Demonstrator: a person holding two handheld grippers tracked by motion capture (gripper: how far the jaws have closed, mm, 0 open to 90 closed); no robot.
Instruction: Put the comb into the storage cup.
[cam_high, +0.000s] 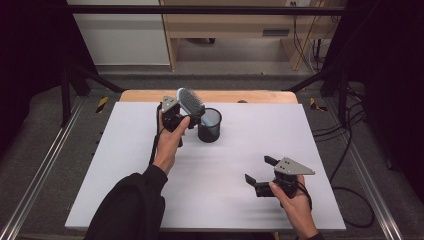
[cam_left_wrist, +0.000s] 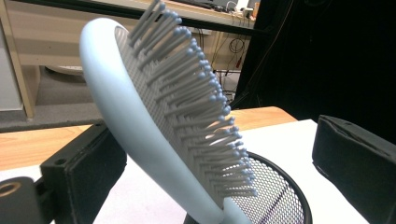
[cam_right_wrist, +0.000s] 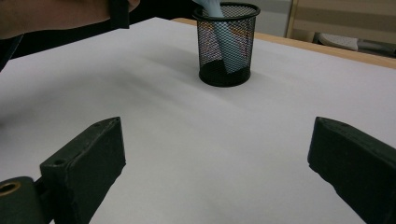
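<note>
Soft even light, dark surroundings

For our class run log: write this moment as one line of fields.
left gripper: open around hairbrush | hairbrush: handle in mesh pen cup, head leaning out | right gripper: open, empty | white table

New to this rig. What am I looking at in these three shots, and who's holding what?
No robot arm here: a person holds a hand-held gripper in each hand. The high view looks down on a white table. The other two come from cameras riding on the grippers, looking out between their black jaws.

On the table stands a black mesh cup with a pale blue hairbrush leaning in it, handle down. The left hand-held gripper sits at the brush head with its jaws open on either side, not clamped. The right hand-held gripper is open and holds nothing.
</note>
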